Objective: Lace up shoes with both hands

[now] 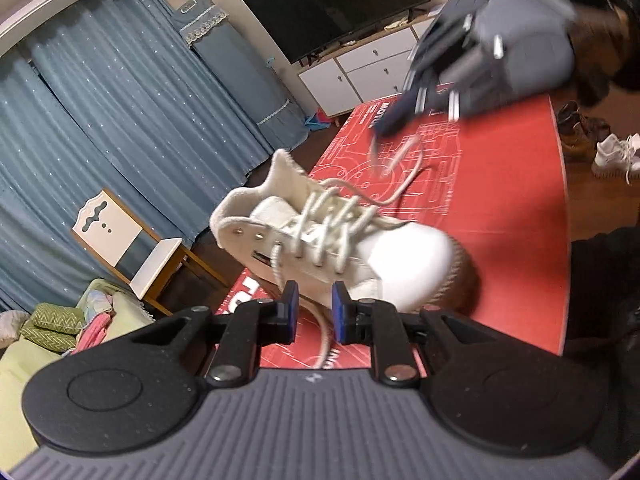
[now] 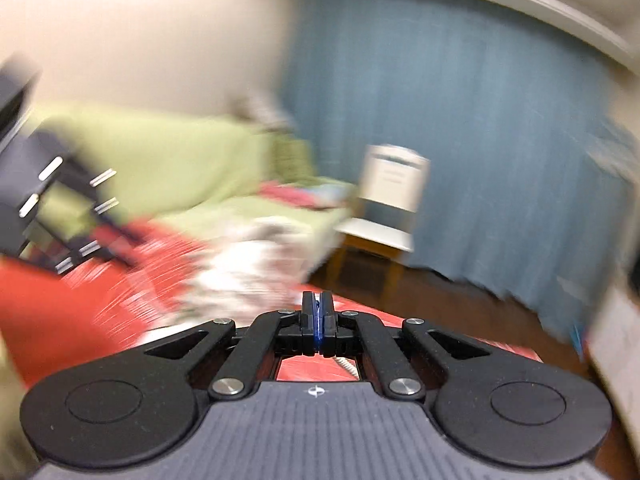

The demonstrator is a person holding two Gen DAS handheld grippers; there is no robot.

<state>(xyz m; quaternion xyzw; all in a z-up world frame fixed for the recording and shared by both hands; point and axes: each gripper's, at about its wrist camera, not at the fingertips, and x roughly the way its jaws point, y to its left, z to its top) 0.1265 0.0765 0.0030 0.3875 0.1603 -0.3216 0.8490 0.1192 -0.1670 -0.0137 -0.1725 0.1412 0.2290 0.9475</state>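
White shoe (image 1: 320, 236) just beyond the open left hand-held gripper (image 1: 313, 312).

White shoe (image 1: 340, 248) tilted on red mat; cream laces (image 1: 332, 220) partly threaded.

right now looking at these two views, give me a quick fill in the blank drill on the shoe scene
The white lace-up shoe lies on a ____ printed mat.
The left tongs stand ____, a white lace end lying loose between them.
The right tongs are ____.
Behind the white-seated wooden chair hang ____ curtains.

Missing words: red; open; shut; blue
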